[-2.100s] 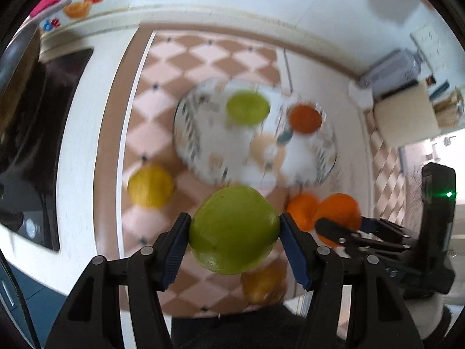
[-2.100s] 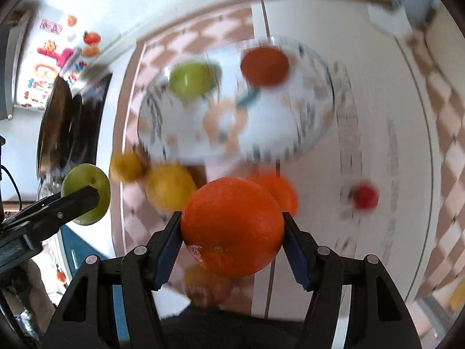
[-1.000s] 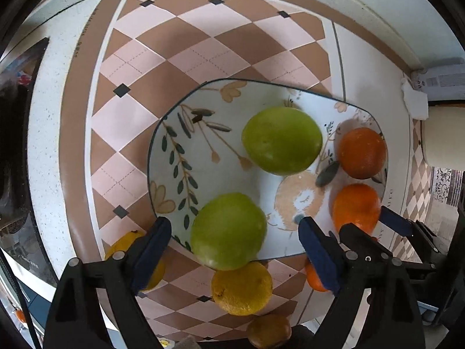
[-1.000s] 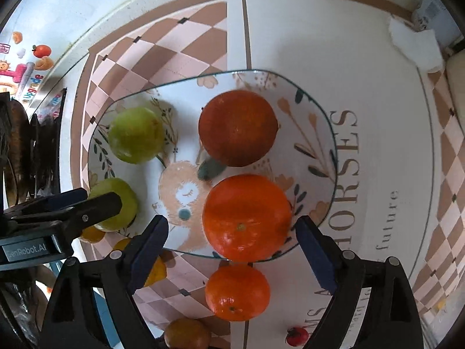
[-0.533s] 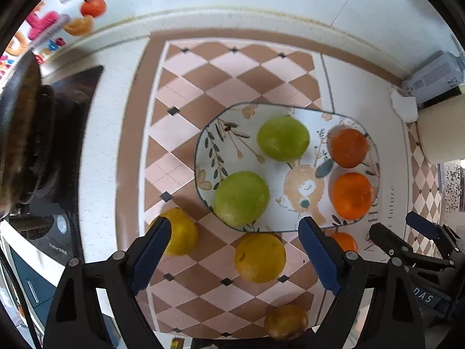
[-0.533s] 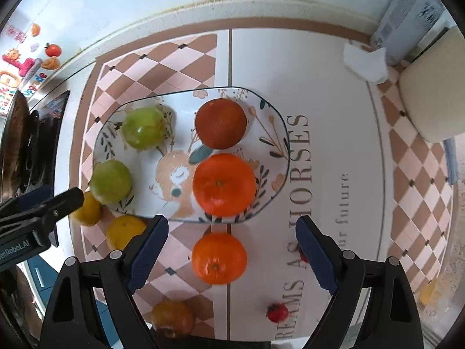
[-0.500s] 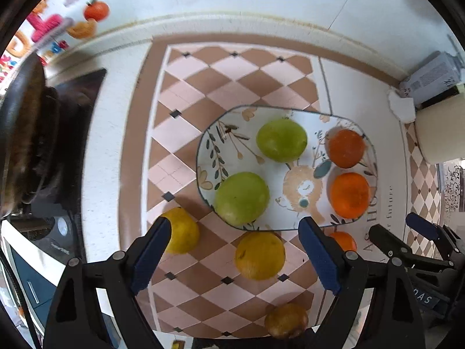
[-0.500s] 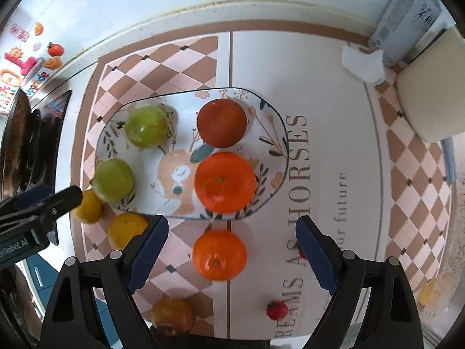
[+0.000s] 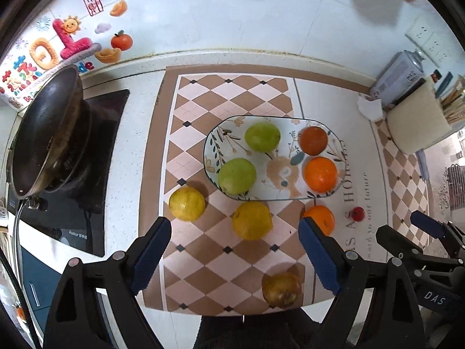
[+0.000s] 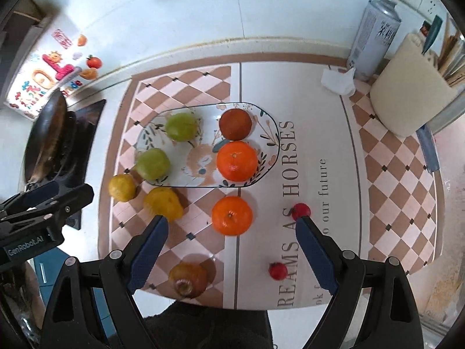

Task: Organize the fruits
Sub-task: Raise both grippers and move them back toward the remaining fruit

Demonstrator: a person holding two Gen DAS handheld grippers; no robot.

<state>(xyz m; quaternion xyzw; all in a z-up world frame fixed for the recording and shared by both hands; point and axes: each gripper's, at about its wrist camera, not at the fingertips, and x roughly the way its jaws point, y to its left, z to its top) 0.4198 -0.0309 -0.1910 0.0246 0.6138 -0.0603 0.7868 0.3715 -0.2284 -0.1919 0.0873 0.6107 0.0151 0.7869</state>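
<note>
Oval floral ceramic plate [image 9: 216, 142] mid-mat held two green fruits [image 9: 237, 175] left, two oranges [image 9: 320, 174] right. Outside, near side: two yellow fruits [image 9: 252, 220], one orange [image 10: 231, 215], brownish fruit [image 10: 189, 279], two small red fruits [image 10: 301, 210]. Left gripper [image 9: 235, 254] and right gripper [image 10: 231, 251], pinching fruit two seconds earlier, were spread, empty, raised.

Fruit count: two green apples [image 10: 180, 126] [image 10: 153, 163], three oranges [image 10: 235, 124] [image 10: 237, 161] [image 10: 232, 215], three yellow lemons [image 10: 122, 187] [image 10: 163, 200] [image 10: 188, 279], and two little red fruits [image 10: 301, 210] [image 10: 277, 270]. There was one plate [image 10: 271, 141], one pan [image 10: 48, 136] and one spray can [image 10: 373, 36].
</note>
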